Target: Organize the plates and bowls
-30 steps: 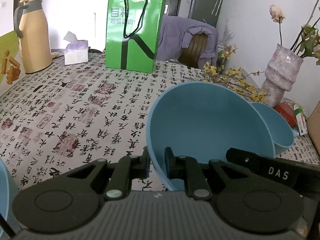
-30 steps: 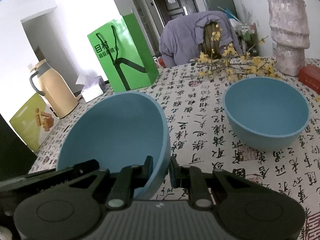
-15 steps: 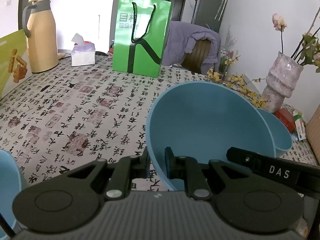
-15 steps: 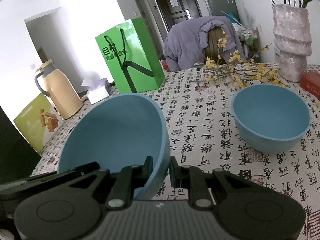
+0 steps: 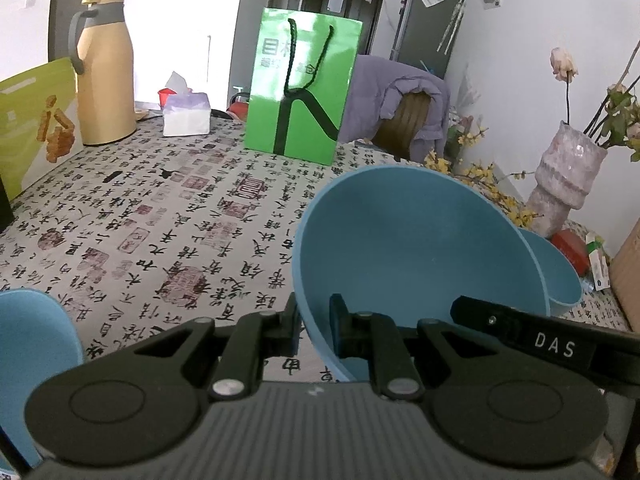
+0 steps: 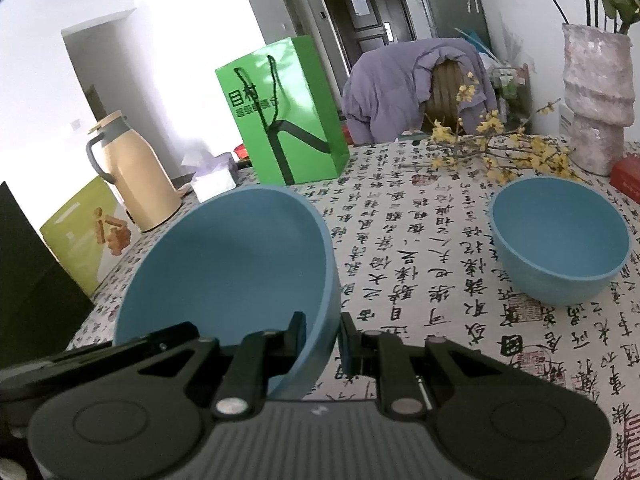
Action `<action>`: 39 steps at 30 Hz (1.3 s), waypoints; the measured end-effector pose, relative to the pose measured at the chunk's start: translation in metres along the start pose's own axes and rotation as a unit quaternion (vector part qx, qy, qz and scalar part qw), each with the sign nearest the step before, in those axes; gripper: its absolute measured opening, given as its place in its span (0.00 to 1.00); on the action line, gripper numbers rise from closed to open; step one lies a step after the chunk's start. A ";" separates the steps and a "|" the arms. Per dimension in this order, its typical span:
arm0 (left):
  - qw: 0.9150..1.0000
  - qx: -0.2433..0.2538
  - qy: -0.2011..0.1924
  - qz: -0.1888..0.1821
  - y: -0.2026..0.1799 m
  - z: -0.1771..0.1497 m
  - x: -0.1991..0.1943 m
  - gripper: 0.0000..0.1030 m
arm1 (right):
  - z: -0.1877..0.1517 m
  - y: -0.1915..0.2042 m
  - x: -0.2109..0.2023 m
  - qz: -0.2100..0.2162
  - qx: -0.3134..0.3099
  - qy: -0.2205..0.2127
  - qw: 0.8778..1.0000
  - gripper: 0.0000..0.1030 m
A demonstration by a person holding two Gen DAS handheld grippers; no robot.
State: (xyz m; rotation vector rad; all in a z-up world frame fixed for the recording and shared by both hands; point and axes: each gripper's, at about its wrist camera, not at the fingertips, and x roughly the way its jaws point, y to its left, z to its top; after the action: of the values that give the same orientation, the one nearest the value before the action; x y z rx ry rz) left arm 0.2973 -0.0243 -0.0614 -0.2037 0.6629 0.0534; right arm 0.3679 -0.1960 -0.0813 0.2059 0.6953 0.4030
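Large blue bowl lifted and tilted above the tabletop, rim pinched on opposite sides. Left gripper clamped on the near-left rim, one of its fingers inside the bowl, the other outside. Right gripper clamped on the other side of the same rim, one of its fingers inside, the other outside. Second, smaller blue bowl upright on the tabletop, to the right of and beyond the held one, near the yellow flower sprigs and stone-look vase. Green paper bag, tissue box and beige thermos jug standing at the far edge. Part of a third blue vessel at lower left in the left wrist view.
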 end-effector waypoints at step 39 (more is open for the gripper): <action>0.998 -0.044 -0.034 0.001 0.062 -0.004 -0.050 0.14 | -0.011 0.069 -0.008 0.023 -0.028 0.005 0.999 0.16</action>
State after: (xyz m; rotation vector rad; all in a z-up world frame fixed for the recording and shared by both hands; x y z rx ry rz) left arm 0.2488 0.0366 -0.0441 -0.2842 0.5938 0.0905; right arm 0.3347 -0.1369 -0.0632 0.1672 0.6882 0.4679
